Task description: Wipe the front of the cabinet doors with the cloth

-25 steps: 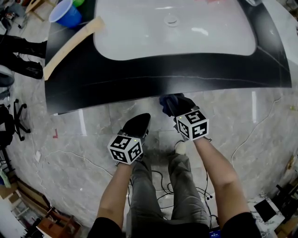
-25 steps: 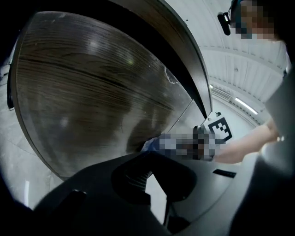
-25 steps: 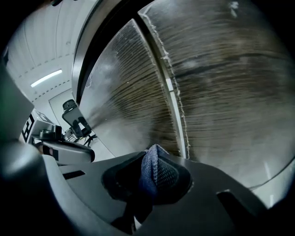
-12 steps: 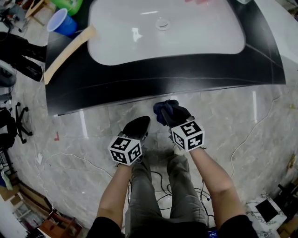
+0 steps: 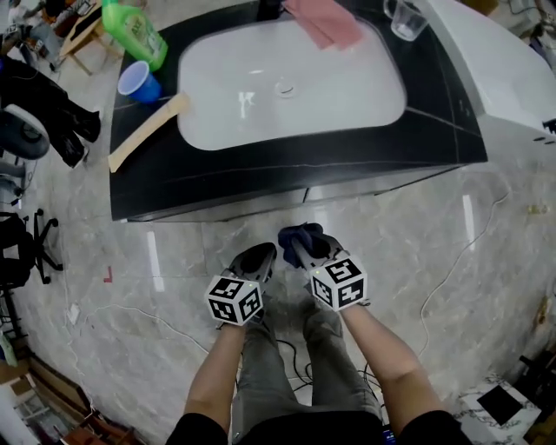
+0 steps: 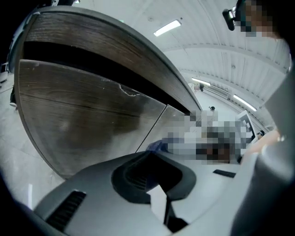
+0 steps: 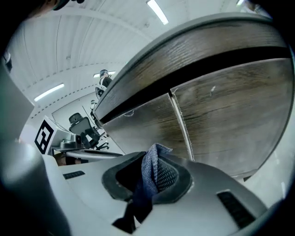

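The vanity's wood-grain cabinet doors (image 7: 221, 120) fill the right gripper view, their seam running down the middle; one door (image 6: 78, 120) also fills the left gripper view. A dark blue cloth (image 7: 154, 168) is pinched in my right gripper (image 7: 147, 175), a short way from the doors. In the head view the right gripper (image 5: 300, 245) holds the cloth (image 5: 306, 235) just below the black countertop (image 5: 261, 169). Beside it on the left, my left gripper (image 5: 259, 256) is shut with nothing in it, as the left gripper view (image 6: 156, 177) also shows.
On the countertop around the white sink (image 5: 287, 78) are a green bottle (image 5: 135, 30), a blue cup (image 5: 139, 83), a wooden strip (image 5: 148, 130), a pink cloth (image 5: 326, 19) and a clear cup (image 5: 401, 17). An office chair (image 5: 22, 252) and a cable (image 5: 460, 252) are on the marble floor.
Both grippers have drawn back from the vanity, and the right one has come left beside the left gripper. The head view has lifted and shows the whole countertop.
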`<state>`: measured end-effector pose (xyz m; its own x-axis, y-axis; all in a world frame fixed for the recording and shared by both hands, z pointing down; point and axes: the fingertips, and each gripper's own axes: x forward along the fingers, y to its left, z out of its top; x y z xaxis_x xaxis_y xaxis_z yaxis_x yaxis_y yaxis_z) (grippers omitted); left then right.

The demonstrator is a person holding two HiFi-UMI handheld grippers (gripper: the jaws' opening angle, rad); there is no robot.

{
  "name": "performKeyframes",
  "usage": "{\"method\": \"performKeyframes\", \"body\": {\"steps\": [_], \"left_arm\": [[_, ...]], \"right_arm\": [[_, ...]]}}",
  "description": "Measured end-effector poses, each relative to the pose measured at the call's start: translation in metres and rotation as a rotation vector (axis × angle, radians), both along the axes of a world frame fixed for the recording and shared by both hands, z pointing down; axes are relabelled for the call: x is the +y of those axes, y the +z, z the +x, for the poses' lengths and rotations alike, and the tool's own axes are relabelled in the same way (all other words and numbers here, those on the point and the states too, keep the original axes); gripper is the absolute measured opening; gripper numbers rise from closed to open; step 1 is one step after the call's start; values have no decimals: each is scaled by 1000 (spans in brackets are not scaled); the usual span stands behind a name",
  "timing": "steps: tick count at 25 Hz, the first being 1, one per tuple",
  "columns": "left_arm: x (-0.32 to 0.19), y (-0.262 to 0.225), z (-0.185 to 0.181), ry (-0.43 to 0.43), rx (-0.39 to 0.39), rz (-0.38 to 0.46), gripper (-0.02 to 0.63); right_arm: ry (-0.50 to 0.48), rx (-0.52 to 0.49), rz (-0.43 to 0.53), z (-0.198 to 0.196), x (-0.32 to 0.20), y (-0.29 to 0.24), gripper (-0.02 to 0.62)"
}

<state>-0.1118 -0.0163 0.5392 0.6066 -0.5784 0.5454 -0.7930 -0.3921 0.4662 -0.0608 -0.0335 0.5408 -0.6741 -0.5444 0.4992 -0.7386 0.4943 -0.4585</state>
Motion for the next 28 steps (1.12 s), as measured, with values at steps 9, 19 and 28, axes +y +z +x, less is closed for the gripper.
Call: {"method": "performKeyframes", "body": {"steps": [9, 19, 28], "left_arm": [[39, -63, 22, -41, -1, 31, 9], [63, -91, 24, -82, 55, 54, 9], [38, -72, 2, -83, 127, 39, 9]], "right_arm": [[17, -66, -9, 21, 35, -59, 52], [47, -58, 29, 31, 39, -94, 52], [108, -19, 14, 25, 18, -73, 52]]}}
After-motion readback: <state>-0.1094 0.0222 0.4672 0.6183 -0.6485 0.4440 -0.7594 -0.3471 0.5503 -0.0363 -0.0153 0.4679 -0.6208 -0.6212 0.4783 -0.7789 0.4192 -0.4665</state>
